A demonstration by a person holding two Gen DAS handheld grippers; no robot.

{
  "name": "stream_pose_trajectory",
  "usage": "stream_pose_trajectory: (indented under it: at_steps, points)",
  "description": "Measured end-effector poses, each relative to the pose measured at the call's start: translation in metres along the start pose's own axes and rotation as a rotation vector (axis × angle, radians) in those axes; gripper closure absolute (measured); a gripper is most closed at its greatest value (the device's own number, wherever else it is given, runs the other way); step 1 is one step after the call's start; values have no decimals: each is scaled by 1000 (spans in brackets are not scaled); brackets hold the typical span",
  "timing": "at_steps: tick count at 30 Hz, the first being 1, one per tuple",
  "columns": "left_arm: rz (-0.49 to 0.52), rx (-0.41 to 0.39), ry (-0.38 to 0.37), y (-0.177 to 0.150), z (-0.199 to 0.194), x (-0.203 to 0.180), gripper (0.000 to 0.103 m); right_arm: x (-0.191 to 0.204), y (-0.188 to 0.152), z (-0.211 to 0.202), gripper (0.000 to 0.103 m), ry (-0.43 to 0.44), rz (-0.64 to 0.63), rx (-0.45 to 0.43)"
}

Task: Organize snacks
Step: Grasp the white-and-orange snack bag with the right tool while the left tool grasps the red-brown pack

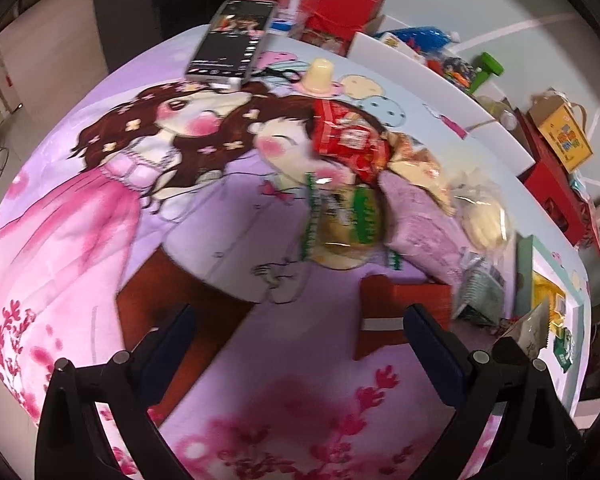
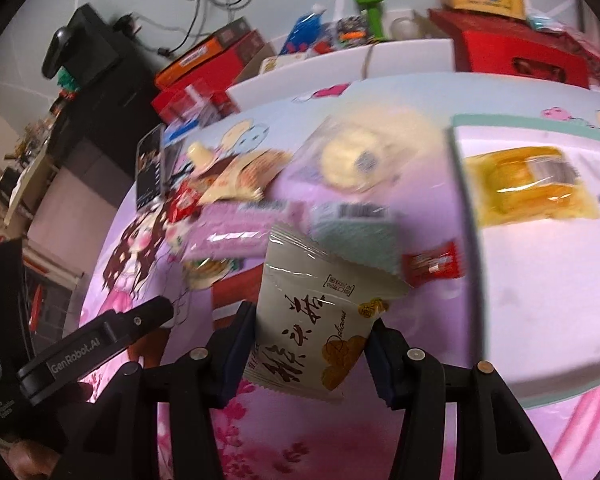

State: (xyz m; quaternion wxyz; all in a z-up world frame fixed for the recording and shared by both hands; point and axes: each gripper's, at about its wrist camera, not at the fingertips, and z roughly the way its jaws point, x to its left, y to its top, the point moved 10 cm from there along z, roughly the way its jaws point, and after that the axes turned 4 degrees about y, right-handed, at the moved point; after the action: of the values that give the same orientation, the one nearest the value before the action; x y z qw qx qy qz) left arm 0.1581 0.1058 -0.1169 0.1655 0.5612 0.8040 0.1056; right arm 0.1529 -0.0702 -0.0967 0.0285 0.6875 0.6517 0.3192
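Right now the right hand-held gripper (image 2: 310, 344) is clamped on a cream snack packet (image 2: 320, 312) with black characters, pads pressing both side edges, packet lifted clear of the cartoon-print cloth (image 2: 340, 440) on the bench. Left hand-held gripper (image 1: 300, 344) hangs with jaws wide apart and nothing between them, over bare cloth near the pile.

Snack pile sits mid-cloth: red packet (image 1: 348, 140), green-and-yellow packet (image 1: 344, 220), purple packet (image 1: 416, 220), round pale pastry in clear wrap (image 1: 484, 216), beige packet (image 2: 244, 180), grey-green packet (image 2: 356, 232), all touching or overlapping. Small red candy (image 2: 432, 266) lies just beside the tray. Jelly cup (image 1: 320, 76) stands apart at the far side, near a phone (image 1: 232, 40).

White tray with teal rim (image 2: 464, 216) is right of the pile and holds a yellow wrapped cake (image 2: 528, 184). Held packet is just left of the tray's near edge. Everything blurred; label text elsewhere unreadable.
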Motion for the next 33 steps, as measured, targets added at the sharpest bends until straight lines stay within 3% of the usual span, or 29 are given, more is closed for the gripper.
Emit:
stream_pose_trajectory:
  at_steps: [12,17,28,33]
  points:
    - [109,23,-32,-4,9,-55,1,-74,29,-45,48,-111,114,-100]
    - [157,29,-6,-7,16,-68,1,-98,34,-59,48,-137,159,-127]
    - [237,39,48,-15,34,-85,2,-124,33,-74,48,-153,206,-143]
    - [247,50,56,-17,41,-87,8,-124,33,-74,48,-148,205,-141]
